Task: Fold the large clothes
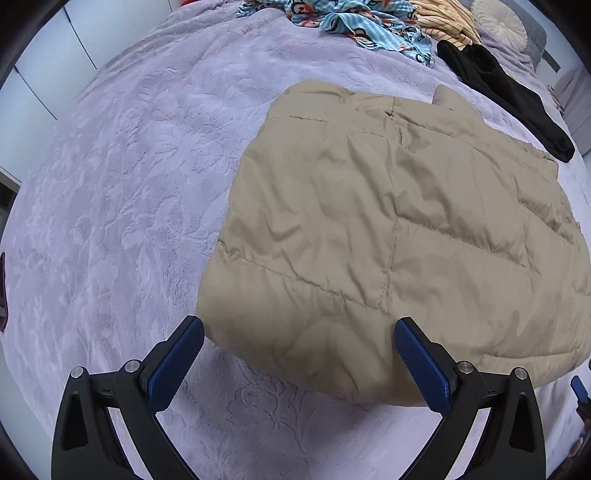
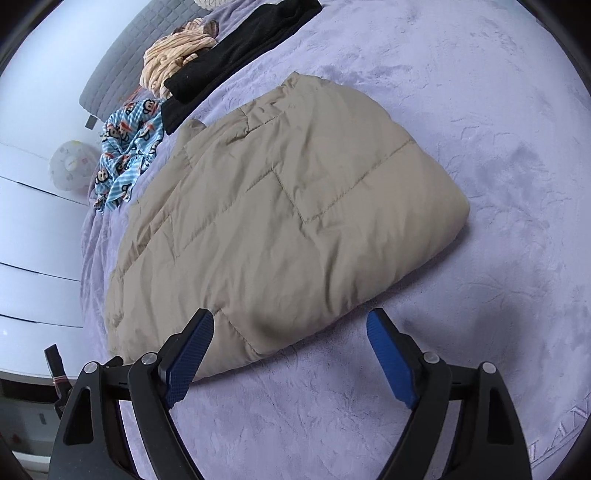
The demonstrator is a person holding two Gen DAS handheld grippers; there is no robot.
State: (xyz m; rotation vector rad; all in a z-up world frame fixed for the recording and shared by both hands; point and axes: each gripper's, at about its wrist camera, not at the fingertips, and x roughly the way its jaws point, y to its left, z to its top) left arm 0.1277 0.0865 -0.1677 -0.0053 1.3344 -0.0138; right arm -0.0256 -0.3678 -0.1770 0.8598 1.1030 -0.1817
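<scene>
Lilac bedspread [image 1: 122, 192]: left gripper [image 1: 299, 360] and right gripper [image 2: 290, 349] both wide open, empty, just short of the tan quilted coat [image 1: 388, 229], apparently already folded into a block mid-bed; beyond, the monkey-print pyjamas [image 1: 354, 22], striped top [image 2: 173, 59] and black garment [image 1: 506, 99] look unfolded.

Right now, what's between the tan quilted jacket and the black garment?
Only a narrow strip of bare purple bedspread separates the tan quilted jacket from the black garment in the left wrist view. In the right wrist view they nearly touch.
</scene>
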